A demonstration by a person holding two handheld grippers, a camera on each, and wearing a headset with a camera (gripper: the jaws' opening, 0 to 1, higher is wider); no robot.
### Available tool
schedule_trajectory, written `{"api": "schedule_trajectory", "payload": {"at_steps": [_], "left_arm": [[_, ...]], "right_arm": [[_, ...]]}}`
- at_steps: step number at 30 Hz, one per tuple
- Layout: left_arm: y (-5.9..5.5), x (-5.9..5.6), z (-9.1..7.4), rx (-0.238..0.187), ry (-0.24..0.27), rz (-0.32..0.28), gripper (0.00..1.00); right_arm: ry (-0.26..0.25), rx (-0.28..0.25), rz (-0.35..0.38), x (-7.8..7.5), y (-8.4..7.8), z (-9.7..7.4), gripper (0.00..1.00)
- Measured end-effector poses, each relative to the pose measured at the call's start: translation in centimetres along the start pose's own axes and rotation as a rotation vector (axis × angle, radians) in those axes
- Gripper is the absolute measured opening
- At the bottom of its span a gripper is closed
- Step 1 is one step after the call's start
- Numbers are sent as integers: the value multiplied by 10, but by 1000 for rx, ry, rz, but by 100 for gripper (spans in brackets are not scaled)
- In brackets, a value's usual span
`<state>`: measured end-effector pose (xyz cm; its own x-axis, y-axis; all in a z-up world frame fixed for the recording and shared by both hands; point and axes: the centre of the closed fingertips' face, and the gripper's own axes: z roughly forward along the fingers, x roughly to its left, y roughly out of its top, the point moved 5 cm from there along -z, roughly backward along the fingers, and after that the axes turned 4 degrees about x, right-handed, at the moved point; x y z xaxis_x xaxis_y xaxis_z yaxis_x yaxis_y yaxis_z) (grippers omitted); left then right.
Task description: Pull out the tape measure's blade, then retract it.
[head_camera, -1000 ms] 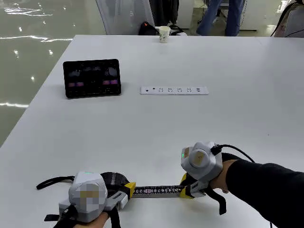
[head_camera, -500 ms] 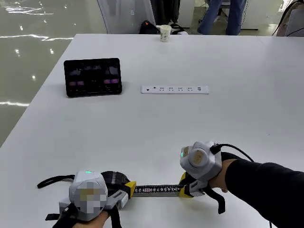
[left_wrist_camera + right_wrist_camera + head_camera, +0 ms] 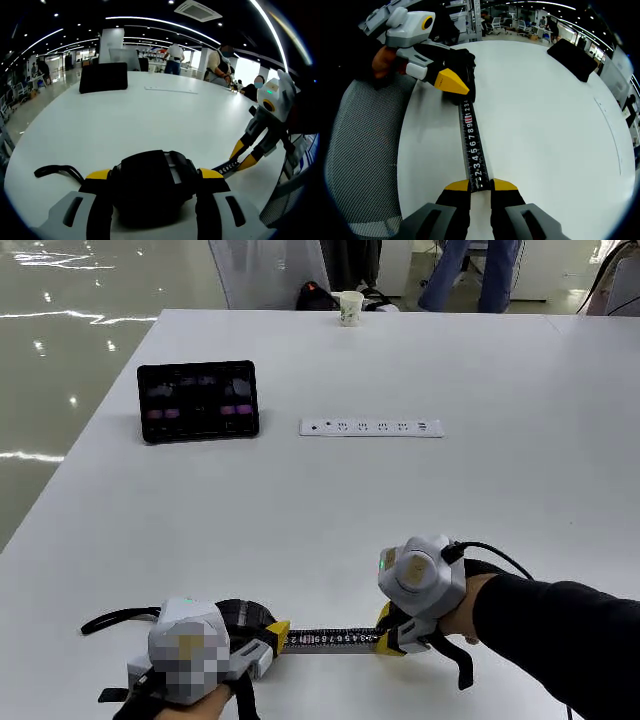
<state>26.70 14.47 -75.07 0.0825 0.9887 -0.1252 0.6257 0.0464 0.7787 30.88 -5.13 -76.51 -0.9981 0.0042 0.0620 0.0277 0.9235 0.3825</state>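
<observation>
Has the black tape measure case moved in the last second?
No. The round black tape measure case, between the left gripper's jaws, keeps its place against the black tablet; only the camera shifted slightly.

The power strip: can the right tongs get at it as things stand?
Probably not yet: the way to the power strip is bare table, but the right tongs are shut on the blade.

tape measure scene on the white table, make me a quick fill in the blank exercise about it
The left hand-held gripper is shut on the tape measure's black ____.
The right hand-held gripper pinches the tip of the numbered ____.
In the head view, the power strip lies on the table to the right of the dark ____.
Missing words: case; blade; tablet.
</observation>
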Motion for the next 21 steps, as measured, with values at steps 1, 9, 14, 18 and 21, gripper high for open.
{"api": "schedule_trajectory", "payload": {"at_steps": [1, 9, 14, 18, 21], "left_arm": [[0, 0, 0, 0, 0, 0, 62], [0, 0, 0, 3, -1, -2, 62], [0, 0, -1, 5, -3, -3, 62], [0, 0, -1, 4, -3, -6, 62], [0, 0, -1, 4, -3, -7, 62]], "right_arm": [[0, -1, 0, 0, 0, 0, 12], [0, -4, 0, 1, 3, 1, 12], [1, -6, 2, 1, 4, 1, 12], [-1, -7, -11, 1, 5, 2, 11], [-1, -4, -16, 1, 7, 3, 11]]}}
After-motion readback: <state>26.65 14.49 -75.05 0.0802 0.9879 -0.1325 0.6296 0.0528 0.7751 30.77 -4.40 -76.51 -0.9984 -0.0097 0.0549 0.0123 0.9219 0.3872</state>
